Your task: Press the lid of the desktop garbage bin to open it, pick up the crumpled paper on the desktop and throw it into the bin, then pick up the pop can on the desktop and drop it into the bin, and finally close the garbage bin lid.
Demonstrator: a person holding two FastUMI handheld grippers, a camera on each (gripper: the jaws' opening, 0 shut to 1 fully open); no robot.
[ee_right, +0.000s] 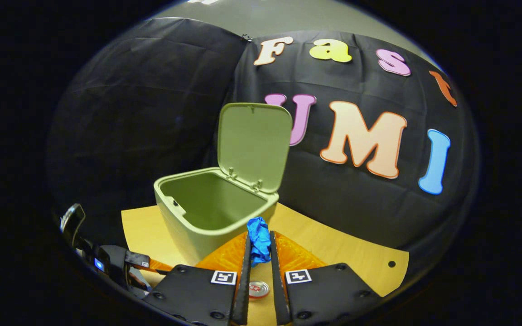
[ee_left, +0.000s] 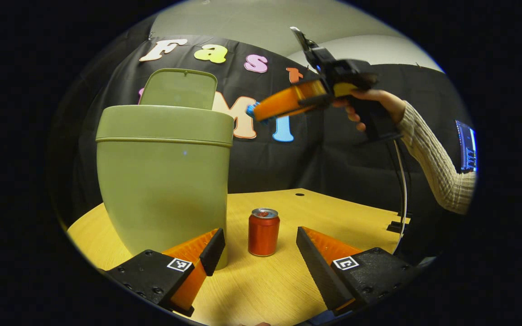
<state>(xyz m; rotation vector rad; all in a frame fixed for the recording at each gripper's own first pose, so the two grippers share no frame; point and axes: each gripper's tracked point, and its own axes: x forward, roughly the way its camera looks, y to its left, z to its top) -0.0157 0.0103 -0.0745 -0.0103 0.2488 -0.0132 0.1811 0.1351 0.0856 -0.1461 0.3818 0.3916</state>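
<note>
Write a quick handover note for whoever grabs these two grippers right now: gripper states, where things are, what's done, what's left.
Right gripper: shut on the blue crumpled paper, held up near the bin's open rim.
Left gripper: open, low over the table, the pop can standing between its fingers, not gripped.
Done: lid is up, paper picked.
Left: drop the paper in, then bin the can, then close the lid.

Olive-green bin point(ee_right: 206, 213) and lid point(ee_right: 254, 145), blue crumpled paper point(ee_right: 258, 244), red pop can point(ee_left: 263, 232) with silver top, pale wood-grain tabletop point(ee_left: 288, 280), seemingly cream ribbed sleeve point(ee_left: 437, 163).
</note>
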